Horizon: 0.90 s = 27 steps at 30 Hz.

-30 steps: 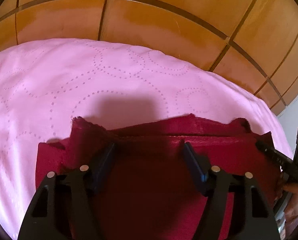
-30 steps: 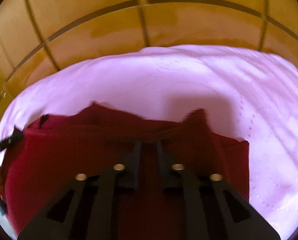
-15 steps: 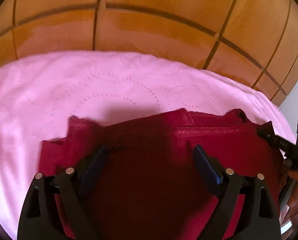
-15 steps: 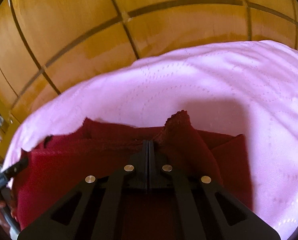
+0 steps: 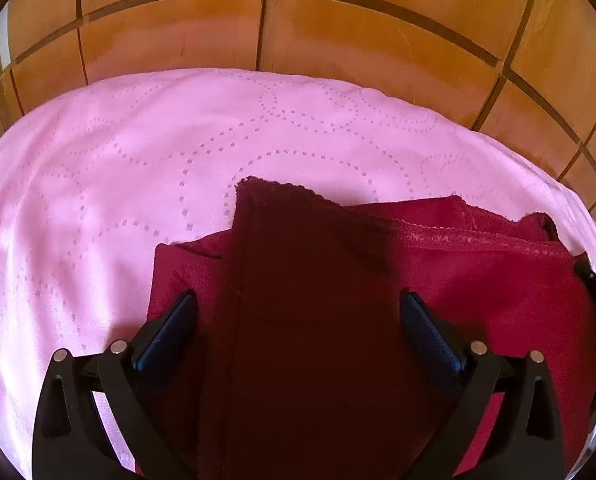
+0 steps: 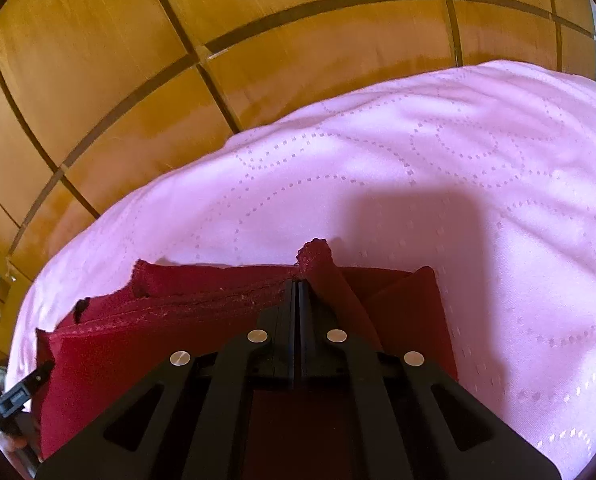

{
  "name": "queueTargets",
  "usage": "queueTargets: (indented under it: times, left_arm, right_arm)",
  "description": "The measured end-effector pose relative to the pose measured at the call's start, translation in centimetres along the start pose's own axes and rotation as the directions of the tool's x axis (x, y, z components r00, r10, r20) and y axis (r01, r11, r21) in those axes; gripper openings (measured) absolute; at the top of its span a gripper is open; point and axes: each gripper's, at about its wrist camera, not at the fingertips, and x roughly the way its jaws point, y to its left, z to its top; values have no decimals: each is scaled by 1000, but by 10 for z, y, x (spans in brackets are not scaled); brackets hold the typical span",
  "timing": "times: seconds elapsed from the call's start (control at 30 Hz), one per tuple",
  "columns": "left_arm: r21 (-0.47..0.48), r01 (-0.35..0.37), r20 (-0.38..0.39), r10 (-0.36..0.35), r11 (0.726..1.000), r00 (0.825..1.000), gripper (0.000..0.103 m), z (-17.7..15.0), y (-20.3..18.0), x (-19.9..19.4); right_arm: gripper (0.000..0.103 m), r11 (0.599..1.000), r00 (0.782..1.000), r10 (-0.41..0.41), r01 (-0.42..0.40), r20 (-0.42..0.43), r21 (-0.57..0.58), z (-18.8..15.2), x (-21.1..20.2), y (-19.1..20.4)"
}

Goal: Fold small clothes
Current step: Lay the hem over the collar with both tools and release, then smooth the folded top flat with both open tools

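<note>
A dark red knitted garment (image 5: 478, 264) lies on a pink quilted cover (image 5: 178, 152). My left gripper (image 5: 298, 312) is open, its blue-padded fingers wide apart just above the garment's left part, where a darker flap lies folded over. In the right wrist view my right gripper (image 6: 297, 286) is shut on the red garment (image 6: 158, 320) at its far hem, with a scalloped corner sticking up beside the fingertips. The other gripper's tip shows at each view's edge.
The pink cover (image 6: 458, 184) spreads over a raised surface that ends in a rounded far edge. Beyond it is an orange tiled floor (image 5: 338, 40) with dark grout lines, also in the right wrist view (image 6: 138, 80).
My right gripper has closed on the garment's hem and lifted a corner. My left gripper has opened wider and shifted left, and a flap now lies folded over the left part.
</note>
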Motion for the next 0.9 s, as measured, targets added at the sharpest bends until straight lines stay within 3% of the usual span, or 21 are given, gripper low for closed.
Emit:
queueTargets:
  times: [0.03,0.1,0.17,0.2,0.27,0.33,0.53,0.67,0.9]
  left_arm:
    - [-6,8,1,-8,1000,1000,101,0,2,-3]
    - [-6,14,15,-14,1000,1000,101,1,1,-14]
    - [1,13,53,-13,1000,998,101,-5,-3,-28]
    - [5,20,79,-21,1000,997,101,-11,-5,-39]
    - [18,66,107,-67,998,992,101,-21,-10,-55]
    - [33,111,142,-114,993,983,101,-35,-18,-75]
    - [146,135,199,-162,980,966,101,-84,-48,-112]
    - [197,160,255,-208,967,944,100,-109,-66,-130]
    - [220,211,250,-264,952,932,83,-129,-83,-141]
  right_arm:
    - [1,1000,1000,7,-7,15,9,-1,-5,-1]
    - [12,1000,998,-13,12,59,21,-3,-24,1]
    - [62,1000,994,-7,6,111,14,-11,-53,9]
    - [67,1000,991,4,-5,132,8,-15,-62,12]
    - [68,998,983,54,-52,176,-20,-31,-91,16]
    - [68,997,983,73,-70,168,-23,-49,-108,16]
    - [68,980,979,113,-139,172,144,-105,-150,-12]
    - [68,967,980,127,-157,152,201,-133,-163,-20]
    - [68,948,976,165,-196,139,251,-143,-173,-25]
